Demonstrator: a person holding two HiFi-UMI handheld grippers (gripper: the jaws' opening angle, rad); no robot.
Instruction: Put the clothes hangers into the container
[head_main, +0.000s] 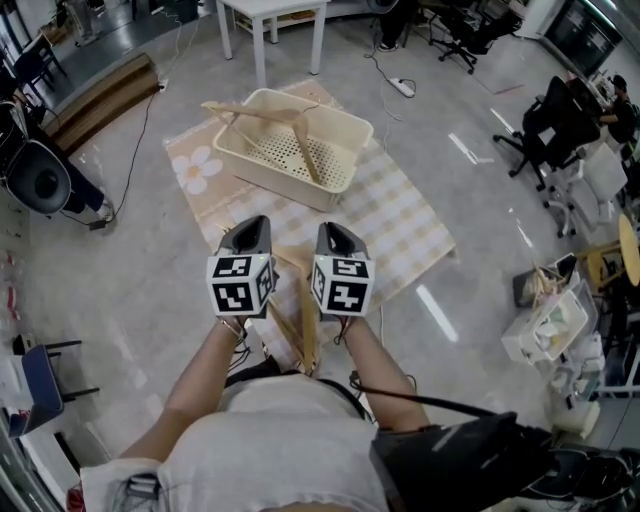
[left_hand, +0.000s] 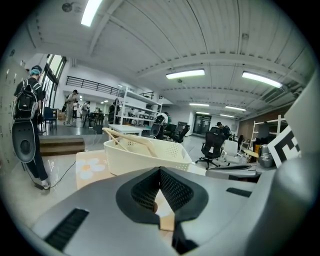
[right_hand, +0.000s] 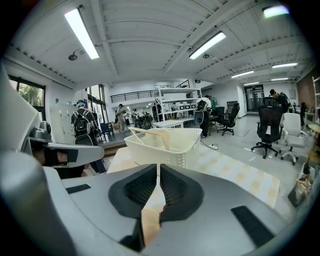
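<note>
We grip the hanger (head_main: 308, 330) with both grippers. The left gripper (head_main: 254, 228) and right gripper (head_main: 336, 235) sit side by side, each with its jaws all but closed on wood that shows low between the pads in both gripper views. The hanger's arms run back toward our body, under the grippers. The basket (head_main: 345, 125) lies straight ahead on the mat (head_main: 410, 220), well apart from the fingertips, neither gripper clearly nearer. A 2nd hanger (head_main: 305, 150) lies across it. We judge the next move to be a forward carry over the near rim.
</note>
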